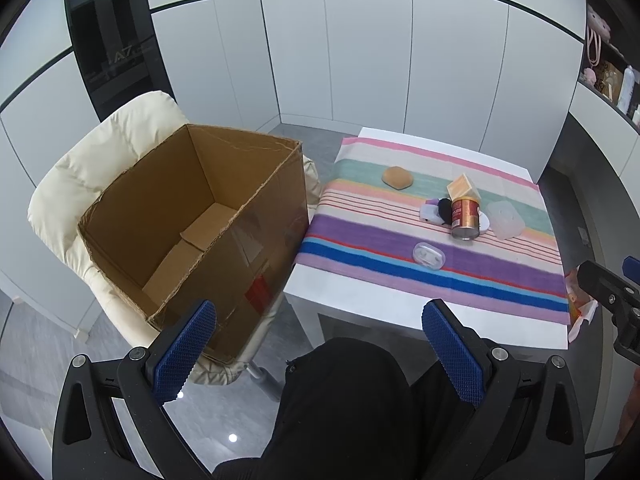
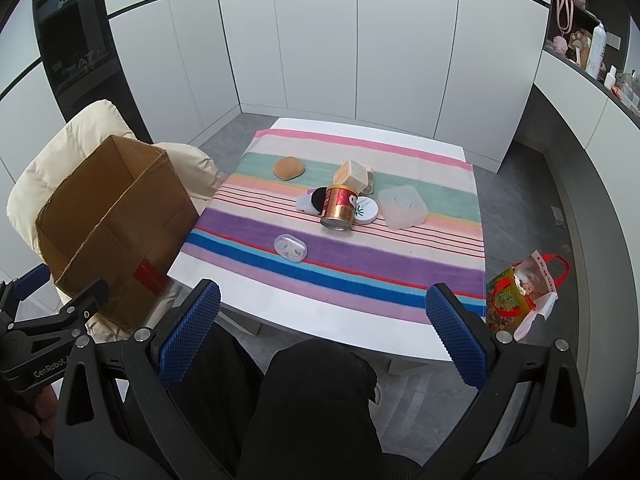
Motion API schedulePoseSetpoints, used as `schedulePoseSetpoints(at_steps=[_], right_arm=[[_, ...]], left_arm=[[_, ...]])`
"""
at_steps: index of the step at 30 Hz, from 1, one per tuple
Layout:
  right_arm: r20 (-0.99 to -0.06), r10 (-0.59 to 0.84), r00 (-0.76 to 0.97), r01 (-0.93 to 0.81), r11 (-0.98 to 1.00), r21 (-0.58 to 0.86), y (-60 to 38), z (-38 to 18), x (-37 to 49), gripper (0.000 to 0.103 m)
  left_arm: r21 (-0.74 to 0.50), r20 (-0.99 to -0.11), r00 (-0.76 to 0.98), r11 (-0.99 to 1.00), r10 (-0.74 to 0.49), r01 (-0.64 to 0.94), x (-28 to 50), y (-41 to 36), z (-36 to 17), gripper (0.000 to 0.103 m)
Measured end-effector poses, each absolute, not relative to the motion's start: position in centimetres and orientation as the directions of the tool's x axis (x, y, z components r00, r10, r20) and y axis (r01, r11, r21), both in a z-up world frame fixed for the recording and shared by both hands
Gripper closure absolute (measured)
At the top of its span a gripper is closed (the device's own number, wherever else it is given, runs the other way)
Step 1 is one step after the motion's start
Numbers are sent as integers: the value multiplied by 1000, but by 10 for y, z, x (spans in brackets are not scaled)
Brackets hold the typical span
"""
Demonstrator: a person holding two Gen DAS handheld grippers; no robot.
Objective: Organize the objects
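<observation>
An open, empty cardboard box (image 1: pixel 192 220) (image 2: pixel 108 216) sits on a cream chair left of the table. On the striped cloth (image 1: pixel 400 256) (image 2: pixel 400 256) lie a tan bun-shaped object (image 1: pixel 397 178) (image 2: pixel 289 168), a tilted red and gold can (image 1: pixel 465 216) (image 2: pixel 338 208), a wooden cube (image 1: pixel 463 188) (image 2: pixel 351 174), a frosted plastic box (image 1: pixel 505 219) (image 2: pixel 402 207), a round white tin (image 2: pixel 365 210) and a small clear case (image 1: pixel 429 255) (image 2: pixel 291 249). My left gripper (image 1: pixel 320 354) and right gripper (image 2: pixel 324 332) are open and empty, held back from the table's near edge.
A cream padded chair (image 1: pixel 100 160) (image 2: pixel 60 152) holds the box. A colourful bag (image 2: pixel 524 292) lies on the floor right of the white table (image 1: pixel 360 308). White cabinet walls stand behind. Shelves with items run along the right (image 2: pixel 588 52). Dark-clothed knees (image 2: pixel 320 400) are below the grippers.
</observation>
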State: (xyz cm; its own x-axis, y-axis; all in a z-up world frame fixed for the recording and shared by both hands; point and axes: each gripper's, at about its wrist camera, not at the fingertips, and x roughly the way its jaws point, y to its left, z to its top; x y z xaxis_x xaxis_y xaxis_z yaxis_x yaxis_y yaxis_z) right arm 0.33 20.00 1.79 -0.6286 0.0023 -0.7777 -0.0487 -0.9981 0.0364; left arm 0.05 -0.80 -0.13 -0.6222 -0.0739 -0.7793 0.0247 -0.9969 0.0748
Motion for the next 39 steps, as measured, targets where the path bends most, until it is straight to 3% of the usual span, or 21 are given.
schedulePoseSetpoints(at_steps=[26,39], right_arm=[[-789,17,-614,-64,-998,28,211,18,5,0],[-816,5,-579,-152,-983,101,249,9,11,0]], left_arm=[[67,-788,-615,-997,-38,-25,-6,12,-3,0],[41,-813,-582,-995,16,-85,-24,43,-12,0]])
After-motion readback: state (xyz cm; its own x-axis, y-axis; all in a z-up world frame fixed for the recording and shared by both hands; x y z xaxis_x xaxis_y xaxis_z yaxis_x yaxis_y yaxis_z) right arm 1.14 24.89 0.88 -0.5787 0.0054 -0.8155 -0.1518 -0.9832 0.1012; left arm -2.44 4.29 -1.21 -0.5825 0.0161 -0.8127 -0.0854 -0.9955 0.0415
